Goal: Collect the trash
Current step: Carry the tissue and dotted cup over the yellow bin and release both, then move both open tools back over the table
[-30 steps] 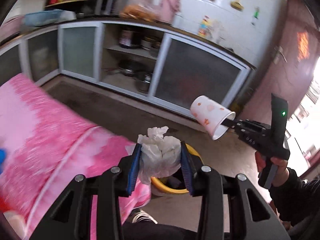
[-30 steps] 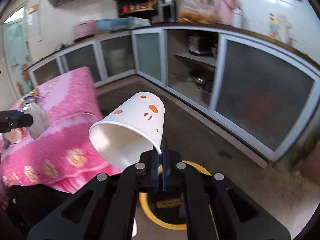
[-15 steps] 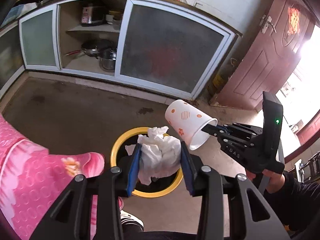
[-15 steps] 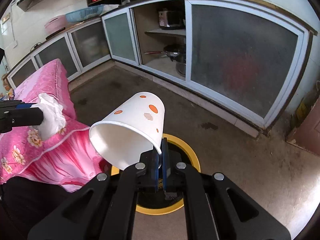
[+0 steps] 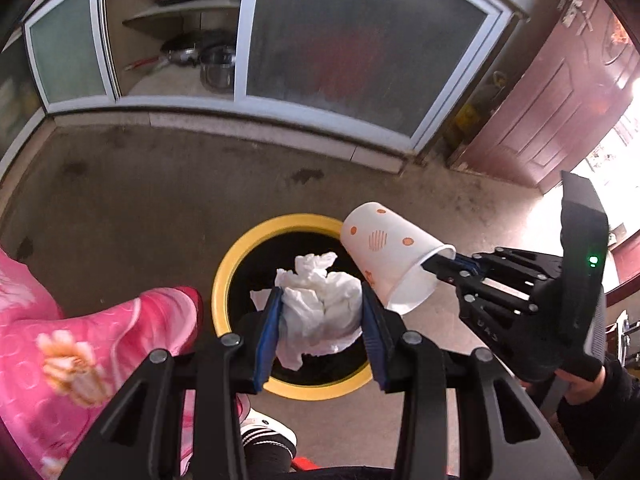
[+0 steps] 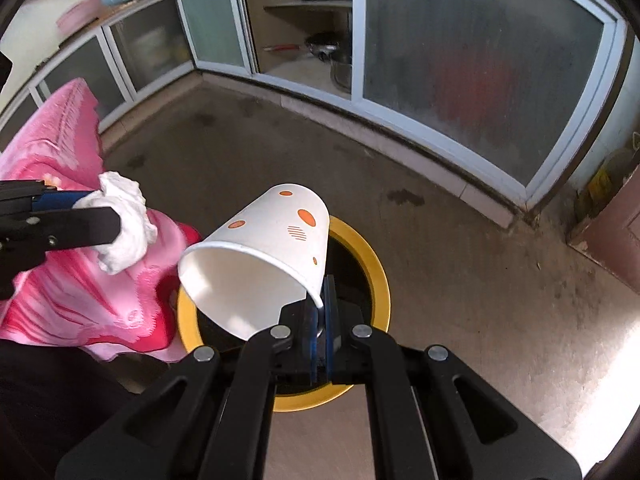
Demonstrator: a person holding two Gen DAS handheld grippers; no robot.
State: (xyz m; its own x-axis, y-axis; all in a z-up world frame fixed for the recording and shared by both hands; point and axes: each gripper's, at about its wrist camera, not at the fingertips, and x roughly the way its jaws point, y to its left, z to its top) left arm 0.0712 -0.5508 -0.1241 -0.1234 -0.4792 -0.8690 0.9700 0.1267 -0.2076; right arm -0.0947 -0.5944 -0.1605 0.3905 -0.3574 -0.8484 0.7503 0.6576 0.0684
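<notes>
My left gripper (image 5: 320, 312) is shut on a crumpled white tissue (image 5: 320, 312) and holds it above the yellow-rimmed trash bin (image 5: 228, 264) on the floor. My right gripper (image 6: 320, 312) is shut on the rim of a white paper cup with orange dots (image 6: 264, 248), tilted on its side over the same bin (image 6: 376, 276). The cup (image 5: 388, 256) and right gripper (image 5: 452, 268) show at the right of the left wrist view. The tissue (image 6: 124, 224) and left gripper (image 6: 108, 216) show at the left of the right wrist view.
A table with a pink flowered cloth (image 5: 68, 344) stands left of the bin. Kitchen cabinets with frosted sliding doors (image 5: 352, 36) line the far side, one open with pots (image 5: 216, 64). A red-brown door (image 5: 560, 88) is at right. A shoe (image 5: 268, 436) is near the bin.
Both grippers have moved from beside the table to over the bin and tilted downward. Each still holds its item.
</notes>
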